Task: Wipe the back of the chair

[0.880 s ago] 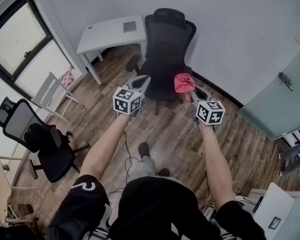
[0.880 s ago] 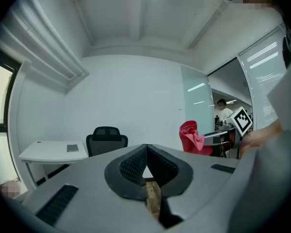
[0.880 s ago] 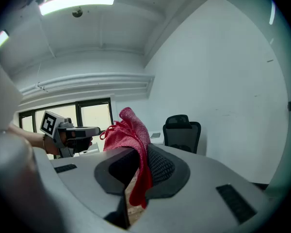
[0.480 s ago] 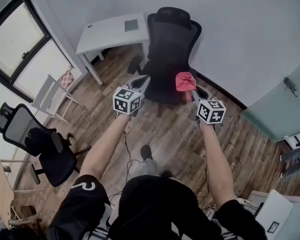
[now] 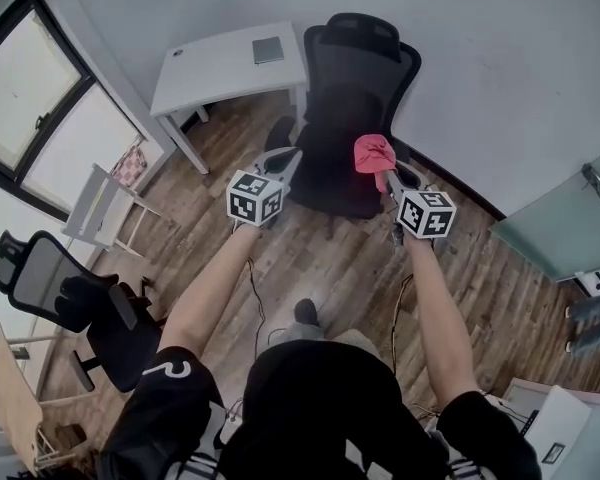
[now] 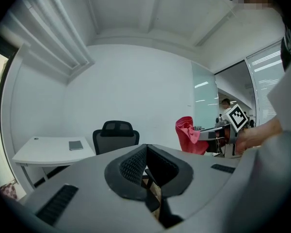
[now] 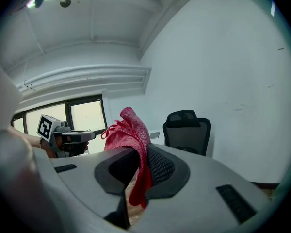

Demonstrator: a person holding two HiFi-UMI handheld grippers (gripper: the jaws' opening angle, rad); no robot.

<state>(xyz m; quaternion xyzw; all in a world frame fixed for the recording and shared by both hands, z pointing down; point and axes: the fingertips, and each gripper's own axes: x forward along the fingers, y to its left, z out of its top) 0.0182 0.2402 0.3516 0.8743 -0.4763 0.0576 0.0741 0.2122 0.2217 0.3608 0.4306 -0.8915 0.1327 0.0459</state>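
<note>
My right gripper [image 7: 138,166] has its jaws pinched on a red cloth [image 7: 131,135]. The fabric bunches up above the pads and a strip of it hangs down between them. In the head view the right gripper [image 5: 382,171] is held out ahead of me with the red cloth [image 5: 373,153] at its tip.

My left gripper [image 6: 146,165] has its pads pressed together with nothing between them. It is held out level with the other, the two apart from each other – left gripper [image 5: 276,161] on its own side.

Both point at the black office chair [image 5: 355,88], which stands with its backrest and headrest close to the white wall and its seat turned toward me. Neither gripper touches it; both gripper views show the chair [image 6: 115,135] [image 7: 186,130] some way off.

Just beside it on my left stands a white desk [image 5: 215,63] with a small grey pad [image 5: 268,50] lying on it. Further left – near the window [image 5: 30,98] – a second black chair [image 5: 50,268] sits on the wood floor [image 5: 350,258].
</note>
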